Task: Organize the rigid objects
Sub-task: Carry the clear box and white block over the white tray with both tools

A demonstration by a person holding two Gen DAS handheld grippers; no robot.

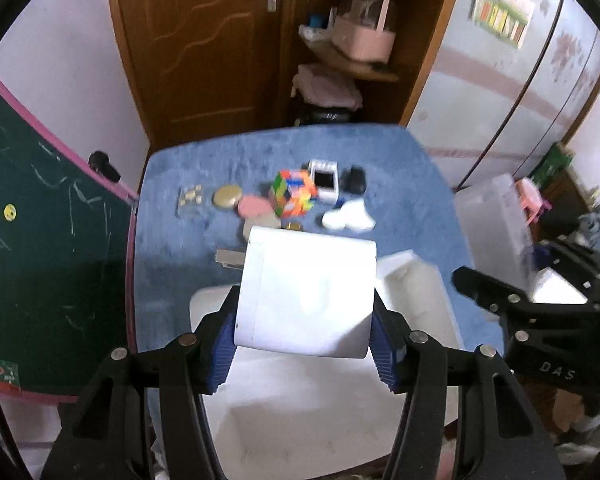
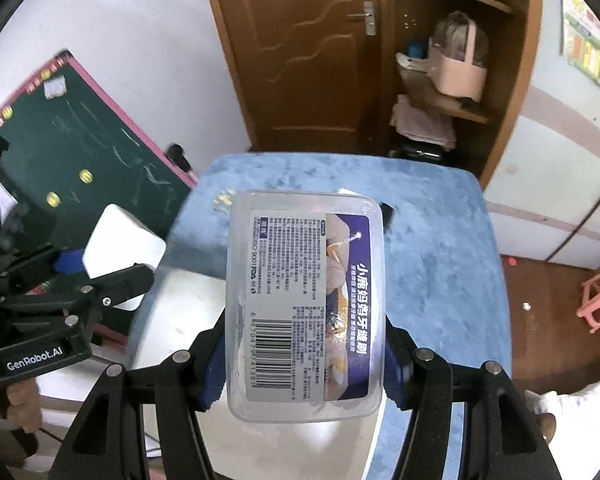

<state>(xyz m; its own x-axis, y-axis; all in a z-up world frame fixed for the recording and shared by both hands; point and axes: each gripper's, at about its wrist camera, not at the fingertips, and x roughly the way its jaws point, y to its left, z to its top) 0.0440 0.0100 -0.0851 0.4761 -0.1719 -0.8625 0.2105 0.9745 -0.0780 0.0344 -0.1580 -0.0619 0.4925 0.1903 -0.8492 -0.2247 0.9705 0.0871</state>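
My left gripper (image 1: 304, 332) is shut on a plain white box (image 1: 306, 292) and holds it above a white bin (image 1: 300, 412) at the near edge of the blue table. My right gripper (image 2: 304, 356) is shut on a clear plastic box (image 2: 304, 300) with a printed label and barcode, held above the same bin (image 2: 172, 320). In the right wrist view the left gripper (image 2: 112, 276) with its white box (image 2: 120, 248) shows at the left. In the left wrist view the right gripper (image 1: 512, 300) shows at the right.
Further back on the blue table (image 1: 220, 160) lie a colourful puzzle cube (image 1: 294, 194), a gold round tin (image 1: 227, 197), a pink disc (image 1: 254, 206), a small clear packet (image 1: 190, 198), a white device (image 1: 325, 180), a black item (image 1: 354, 180) and a white object (image 1: 348, 218). A chalkboard (image 1: 40, 240) stands left.
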